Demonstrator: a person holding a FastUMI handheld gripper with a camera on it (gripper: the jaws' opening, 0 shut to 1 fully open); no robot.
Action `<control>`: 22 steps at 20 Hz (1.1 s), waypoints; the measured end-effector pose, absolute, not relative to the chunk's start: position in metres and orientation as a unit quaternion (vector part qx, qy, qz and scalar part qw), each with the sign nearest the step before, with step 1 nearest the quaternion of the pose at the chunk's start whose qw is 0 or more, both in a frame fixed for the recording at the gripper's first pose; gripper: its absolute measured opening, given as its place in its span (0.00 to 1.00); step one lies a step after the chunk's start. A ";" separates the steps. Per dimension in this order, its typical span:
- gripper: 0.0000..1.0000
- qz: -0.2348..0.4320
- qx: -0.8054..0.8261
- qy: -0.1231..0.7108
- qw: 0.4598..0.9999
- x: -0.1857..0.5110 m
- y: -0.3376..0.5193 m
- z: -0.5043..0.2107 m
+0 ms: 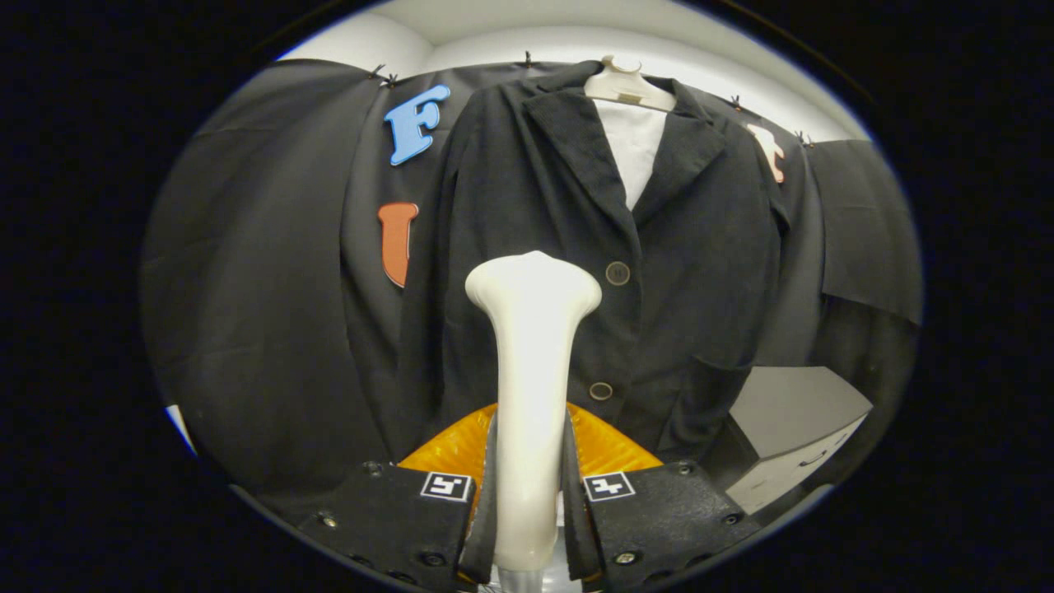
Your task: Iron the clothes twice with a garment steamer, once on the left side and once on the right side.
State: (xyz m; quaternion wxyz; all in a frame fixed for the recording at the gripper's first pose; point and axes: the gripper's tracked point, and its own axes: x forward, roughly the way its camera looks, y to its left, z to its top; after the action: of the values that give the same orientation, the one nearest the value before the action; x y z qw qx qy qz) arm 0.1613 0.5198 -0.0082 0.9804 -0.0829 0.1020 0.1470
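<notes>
A dark jacket with two buttons hangs on a pale hanger over a white form, straight ahead of me. My gripper is shut on the handle of a cream-white garment steamer, which stands upright between the fingers. Its flared head sits in front of the jacket's left front panel, just left of the upper button. Whether the head touches the cloth cannot be told. An orange ribbed part shows behind the handle, low near the fingers.
Black cloth covers the booth wall behind and beside the jacket. A grey box-like cabinet stands low to the right of the jacket's hem. A white ceiling runs above.
</notes>
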 end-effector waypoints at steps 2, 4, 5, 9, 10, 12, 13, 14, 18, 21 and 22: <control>0.36 0.149 -0.085 0.111 0.979 0.163 0.519 -0.020; 0.36 0.150 -0.087 0.121 0.977 0.159 0.516 -0.034; 0.36 0.150 -0.088 0.127 0.977 0.158 0.516 -0.042; 0.36 0.150 -0.094 0.146 0.973 0.157 0.511 -0.070; 0.36 0.151 -0.096 0.151 0.972 0.155 0.510 -0.078; 0.36 0.152 -0.099 0.161 0.970 0.153 0.508 -0.093; 0.36 0.153 -0.101 0.166 0.969 0.154 0.505 -0.101; 0.36 0.154 -0.103 0.169 0.968 0.153 0.502 -0.109; 0.36 0.157 -0.107 0.192 0.963 0.151 0.493 -0.144; 0.36 0.160 -0.114 0.203 0.959 0.148 0.489 -0.167; 0.36 0.162 -0.117 0.210 0.957 0.146 0.487 -0.178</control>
State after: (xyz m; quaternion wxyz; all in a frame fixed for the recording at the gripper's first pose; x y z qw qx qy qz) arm 0.1463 0.4872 -0.1775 0.9572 -0.1166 0.2101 0.1616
